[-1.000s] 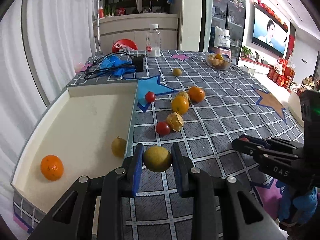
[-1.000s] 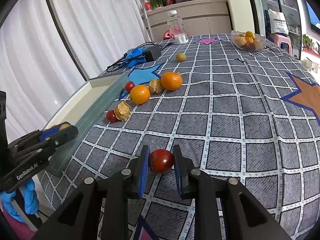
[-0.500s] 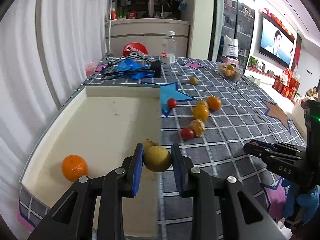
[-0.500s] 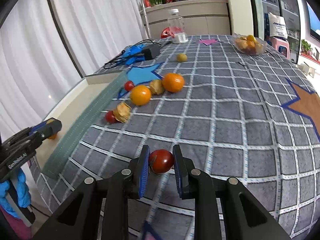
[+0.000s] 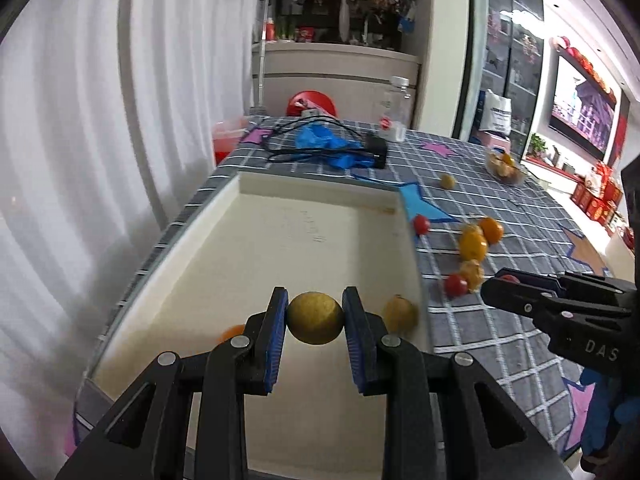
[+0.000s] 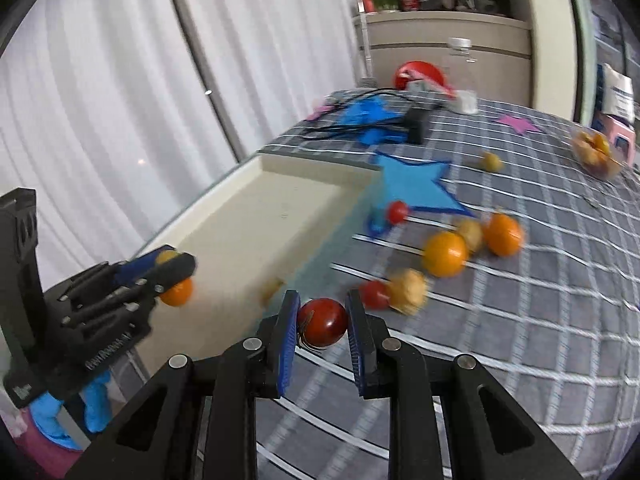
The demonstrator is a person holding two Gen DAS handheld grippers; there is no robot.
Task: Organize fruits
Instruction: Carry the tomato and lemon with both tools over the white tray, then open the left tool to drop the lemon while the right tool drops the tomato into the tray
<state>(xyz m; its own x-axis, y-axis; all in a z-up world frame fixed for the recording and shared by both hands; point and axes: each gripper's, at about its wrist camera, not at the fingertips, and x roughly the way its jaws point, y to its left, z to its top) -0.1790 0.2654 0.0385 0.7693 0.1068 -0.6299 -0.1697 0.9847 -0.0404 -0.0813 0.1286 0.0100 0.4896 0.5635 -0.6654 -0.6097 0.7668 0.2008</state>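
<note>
Grey checked tablecloth (image 5: 500, 344) carries a shallow cream rectangular tray (image 5: 408, 240); the left gripper (image 5: 315, 316), clamped on a round yellow-green fruit (image 5: 316, 318), hangs over the tray's near end; seen from the right wrist, the right gripper (image 6: 322, 322), clamped on a glossy red tomato (image 6: 323, 322), sits just outside the tray's right wall, so the left is nearer.

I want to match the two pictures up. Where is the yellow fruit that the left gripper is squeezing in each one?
Left wrist view: the yellow fruit sits at bottom centre, clamped in the left gripper, over the cream tray.
Right wrist view: only a sliver of the yellow fruit shows at the far left, at the tip of the left gripper.
Shared landmark: the blue star at the tray's far corner.
</note>
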